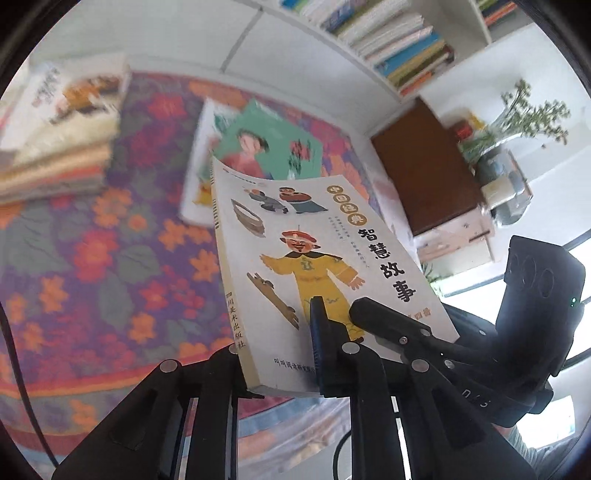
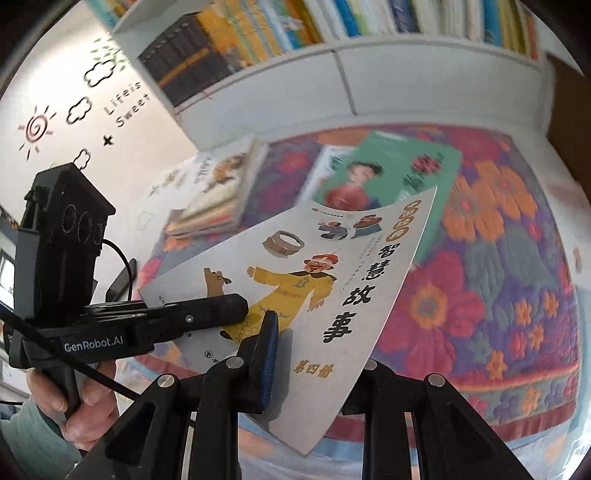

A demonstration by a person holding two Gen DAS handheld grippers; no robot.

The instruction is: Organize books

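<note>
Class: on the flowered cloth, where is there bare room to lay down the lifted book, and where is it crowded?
Free: the flowered cloth right of the green book, and the strip between that book and the book stack. Crowded: the stack and the shelf.

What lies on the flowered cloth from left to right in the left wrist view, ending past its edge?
Blurred stack of pale books → green-covered book with a red-robed figure → dark brown wooden cabinet → glass vase of green stems.
</note>
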